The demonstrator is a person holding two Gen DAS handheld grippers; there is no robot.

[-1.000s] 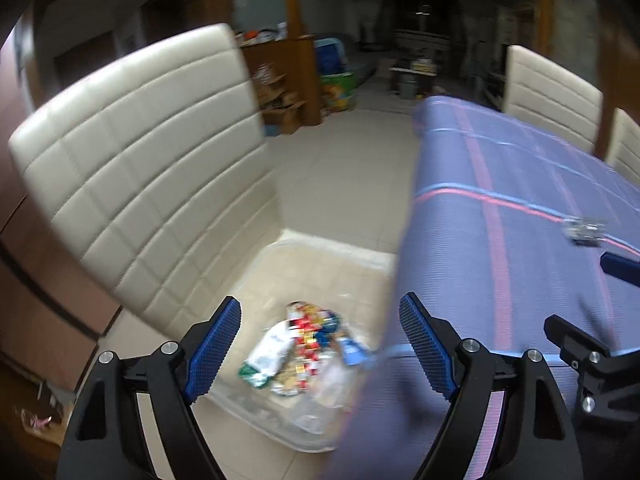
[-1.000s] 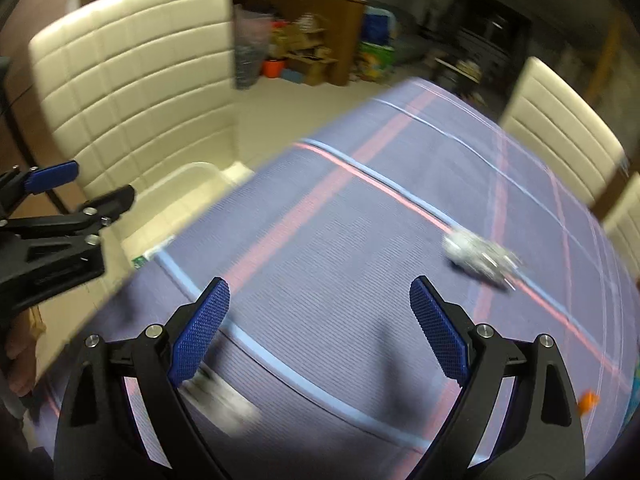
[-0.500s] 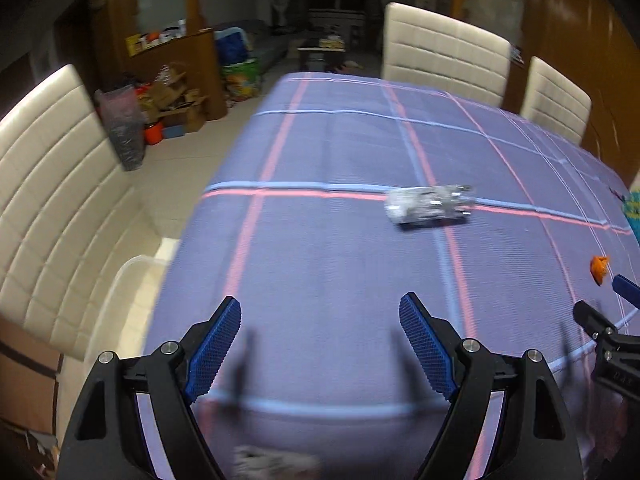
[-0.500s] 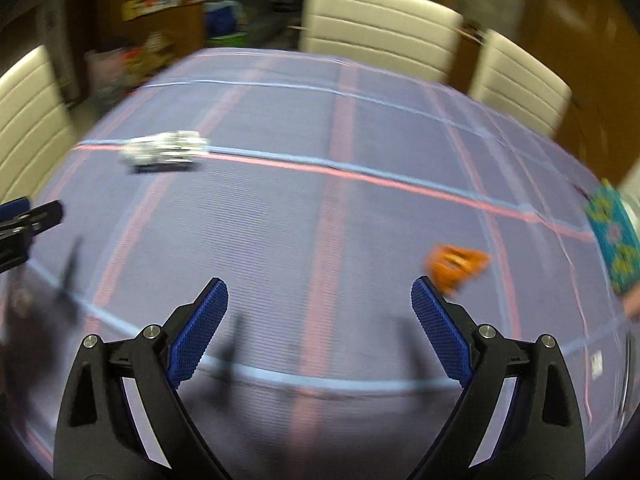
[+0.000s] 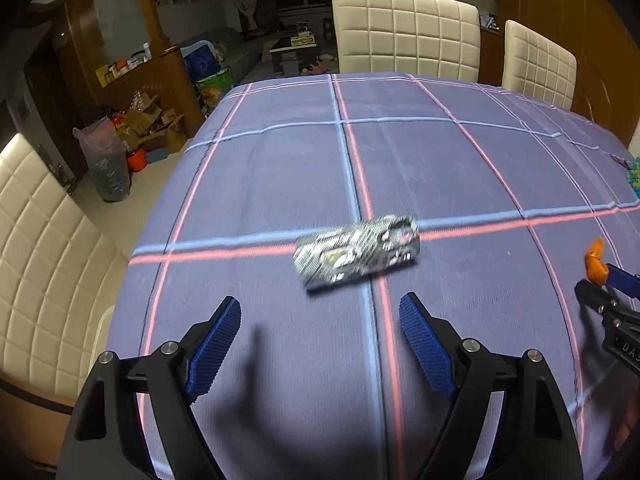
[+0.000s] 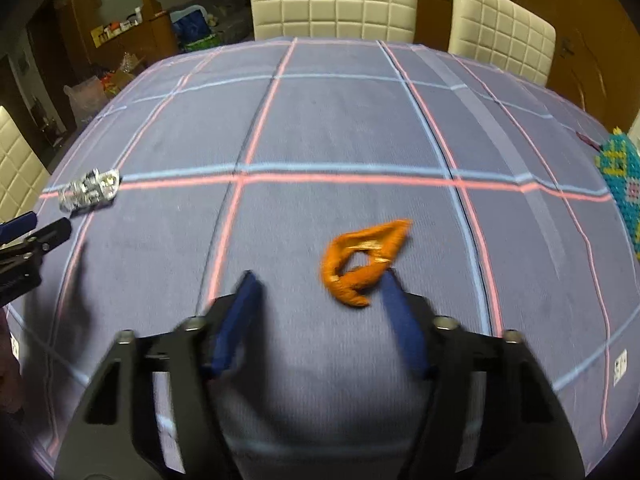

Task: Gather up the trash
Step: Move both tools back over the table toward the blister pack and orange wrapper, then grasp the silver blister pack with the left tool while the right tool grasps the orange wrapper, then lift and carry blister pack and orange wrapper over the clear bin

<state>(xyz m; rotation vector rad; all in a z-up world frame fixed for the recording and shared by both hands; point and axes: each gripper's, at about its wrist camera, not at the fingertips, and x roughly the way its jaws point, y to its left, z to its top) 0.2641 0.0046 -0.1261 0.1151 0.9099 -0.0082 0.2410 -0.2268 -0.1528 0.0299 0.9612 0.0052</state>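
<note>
A crumpled silver wrapper (image 5: 357, 253) lies on the purple plaid tablecloth (image 5: 440, 168), just ahead of my open, empty left gripper (image 5: 320, 322). It also shows far left in the right wrist view (image 6: 89, 190). An orange peel-like scrap (image 6: 366, 260) lies just ahead of my right gripper (image 6: 320, 286), close to its right finger (image 6: 400, 320). The right gripper is open and empty, its jaws narrower than before. The scrap also shows in the left wrist view (image 5: 595, 263), next to the right gripper's tip.
Cream quilted chairs stand at the far side (image 5: 404, 32) and at the left (image 5: 44, 264). A teal patterned cloth (image 6: 622, 184) lies at the table's right edge. Boxes and a plastic bag (image 5: 106, 160) clutter the floor at left.
Both grippers swung from the bin beside the chair to over the table and came closer to the wrapper and the orange scrap. The right jaws have narrowed.
</note>
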